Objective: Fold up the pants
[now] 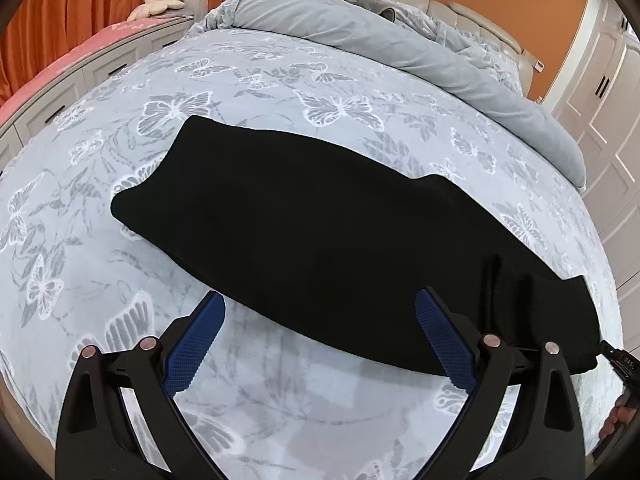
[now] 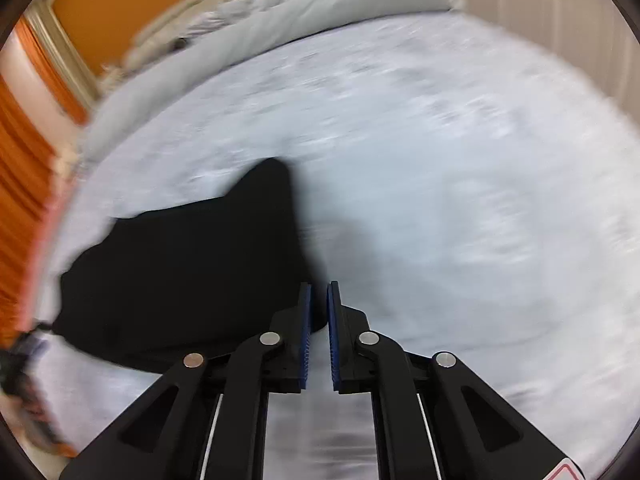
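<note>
Black pants point(image 1: 320, 240) lie folded lengthwise in a long strip across the bed point(image 1: 120, 240). My left gripper point(image 1: 320, 304) is open and empty, its blue pads just above the pants' near edge. In the blurred right wrist view the pants point(image 2: 180, 272) lie to the left. My right gripper point(image 2: 319, 292) has its jaws nearly closed with a narrow gap, at the pants' right end. I cannot tell whether any cloth is between the pads.
The bed has a light blue butterfly-print cover. A grey duvet point(image 1: 400, 40) is rolled back at the head end. White drawers point(image 1: 60, 96) stand left of the bed and a white wardrobe point(image 1: 608, 120) stands right. Orange curtains point(image 1: 80, 0) hang at the back left.
</note>
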`<control>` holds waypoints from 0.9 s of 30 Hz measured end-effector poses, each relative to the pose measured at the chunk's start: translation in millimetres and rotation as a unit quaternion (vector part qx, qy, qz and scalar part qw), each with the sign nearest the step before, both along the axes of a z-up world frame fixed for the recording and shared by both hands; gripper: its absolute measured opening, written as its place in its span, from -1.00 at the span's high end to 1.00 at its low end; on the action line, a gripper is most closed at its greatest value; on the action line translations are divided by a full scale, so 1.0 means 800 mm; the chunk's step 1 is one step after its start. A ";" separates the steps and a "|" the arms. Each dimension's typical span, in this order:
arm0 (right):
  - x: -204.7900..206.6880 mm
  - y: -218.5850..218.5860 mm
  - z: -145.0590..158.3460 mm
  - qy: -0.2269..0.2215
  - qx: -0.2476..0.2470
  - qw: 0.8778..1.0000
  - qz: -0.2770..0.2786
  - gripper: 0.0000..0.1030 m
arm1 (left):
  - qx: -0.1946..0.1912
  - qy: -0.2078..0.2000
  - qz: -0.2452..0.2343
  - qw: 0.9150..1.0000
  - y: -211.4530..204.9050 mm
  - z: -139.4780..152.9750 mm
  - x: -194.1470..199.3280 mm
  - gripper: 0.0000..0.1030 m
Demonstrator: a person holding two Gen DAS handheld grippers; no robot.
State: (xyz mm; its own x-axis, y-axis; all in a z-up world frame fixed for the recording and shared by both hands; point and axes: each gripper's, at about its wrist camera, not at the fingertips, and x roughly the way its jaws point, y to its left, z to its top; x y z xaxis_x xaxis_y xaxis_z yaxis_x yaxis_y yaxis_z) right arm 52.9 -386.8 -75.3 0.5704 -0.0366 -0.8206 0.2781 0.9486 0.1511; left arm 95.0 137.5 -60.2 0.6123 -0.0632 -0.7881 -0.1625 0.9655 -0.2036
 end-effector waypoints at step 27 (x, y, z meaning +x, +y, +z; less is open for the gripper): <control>0.089 0.373 -0.034 -0.005 -0.043 0.941 0.335 0.58 | -0.008 -0.006 -0.012 1.000 -0.006 0.004 -0.002 -0.83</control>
State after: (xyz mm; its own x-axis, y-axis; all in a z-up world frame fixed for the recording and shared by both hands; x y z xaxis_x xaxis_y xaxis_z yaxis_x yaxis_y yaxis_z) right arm 124.0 -88.4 -102.6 0.4967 0.2689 -0.8252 -0.3878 0.9194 0.0661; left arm 93.1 132.8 -57.1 0.6192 -0.0899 -0.7801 -0.1371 0.9658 -0.2201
